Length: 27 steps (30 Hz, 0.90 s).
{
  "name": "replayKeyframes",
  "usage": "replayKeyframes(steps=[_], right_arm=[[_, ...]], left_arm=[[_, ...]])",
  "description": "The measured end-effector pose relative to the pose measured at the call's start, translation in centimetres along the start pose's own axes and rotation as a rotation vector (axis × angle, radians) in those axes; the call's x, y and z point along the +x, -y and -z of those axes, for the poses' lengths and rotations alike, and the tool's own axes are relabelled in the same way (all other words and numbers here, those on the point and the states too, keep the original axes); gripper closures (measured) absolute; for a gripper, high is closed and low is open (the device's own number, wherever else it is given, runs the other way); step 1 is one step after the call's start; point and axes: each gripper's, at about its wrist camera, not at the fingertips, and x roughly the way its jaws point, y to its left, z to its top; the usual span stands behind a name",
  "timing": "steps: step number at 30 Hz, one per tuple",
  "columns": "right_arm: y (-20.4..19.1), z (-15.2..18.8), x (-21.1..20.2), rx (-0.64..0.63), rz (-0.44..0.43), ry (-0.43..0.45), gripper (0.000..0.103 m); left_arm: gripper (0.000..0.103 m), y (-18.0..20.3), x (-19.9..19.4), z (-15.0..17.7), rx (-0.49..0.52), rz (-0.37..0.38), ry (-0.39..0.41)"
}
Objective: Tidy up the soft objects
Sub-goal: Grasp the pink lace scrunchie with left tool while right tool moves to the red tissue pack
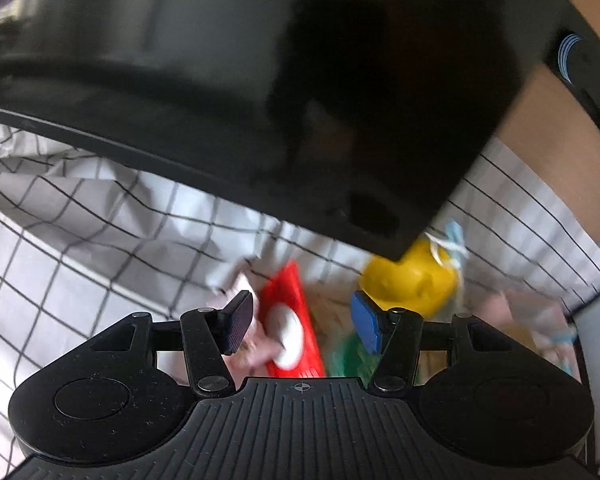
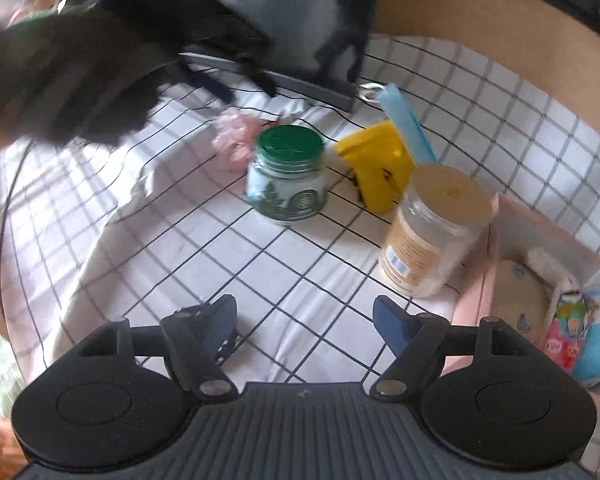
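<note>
My left gripper (image 1: 302,322) is open and empty, hovering over a blurred red packet with a white oval (image 1: 290,326), a pink soft item (image 1: 260,350) and a green item (image 1: 350,356). A yellow soft object (image 1: 410,276) with a blue-white tie lies just beyond. My right gripper (image 2: 304,320) is open and empty above the checked cloth (image 2: 204,248). Ahead of it stand a green-lidded jar (image 2: 288,176) and a tan-lidded jar (image 2: 432,232), with the yellow object (image 2: 376,168) and a pink soft item (image 2: 236,136) behind them.
A large dark box (image 1: 260,80) fills the upper left wrist view. A pink tray (image 2: 496,280) at the right holds colourful soft packets (image 2: 572,328). A grey bin (image 2: 300,20) and the person's dark-sleeved arm (image 2: 80,72) are at the back. A cardboard wall (image 2: 480,20) borders the cloth.
</note>
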Motion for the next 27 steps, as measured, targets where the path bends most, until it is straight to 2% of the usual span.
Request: replayKeyframes(steps=[2, 4, 7, 11, 13, 16, 18, 19, 20, 27], right_arm=[[-0.4, 0.6, -0.5, -0.025, 0.007, 0.015, 0.027], [0.2, 0.9, -0.1, -0.005, 0.011, 0.007, 0.027], [1.3, 1.2, 0.2, 0.053, 0.014, -0.006, 0.027], [1.5, 1.4, 1.3, 0.080, 0.014, -0.029, 0.027], [1.4, 1.4, 1.5, 0.073, 0.010, -0.034, 0.027], [1.1, 1.4, 1.8, 0.065, 0.001, -0.039, 0.027], [1.2, 1.4, 1.9, 0.069, 0.001, -0.041, 0.027], [1.3, 1.4, 1.9, 0.073, 0.002, -0.042, 0.027], [1.4, 1.5, 2.0, 0.077, 0.003, -0.045, 0.027], [1.8, 1.8, 2.5, 0.108, 0.013, -0.059, 0.027]], left_arm=[[0.044, -0.5, 0.2, -0.1, 0.020, -0.029, 0.025], [0.044, -1.2, 0.6, 0.0, 0.089, -0.043, 0.033], [0.044, -1.6, 1.4, 1.0, 0.232, -0.007, 0.018], [0.044, -0.8, 3.7, 3.4, 0.459, -0.092, -0.040], [0.045, -0.4, 4.3, 4.2, 0.525, -0.104, -0.038], [0.047, 0.1, 5.1, 4.4, 0.536, -0.091, -0.034], [0.057, -0.4, 6.3, 4.1, 0.495, -0.076, -0.103], [0.062, -1.0, 7.2, 4.1, 0.455, -0.044, -0.169], [0.065, -1.3, 7.5, 4.1, 0.434, -0.022, -0.184], [0.070, -2.6, 7.5, 4.1, 0.384, -0.004, -0.157]])
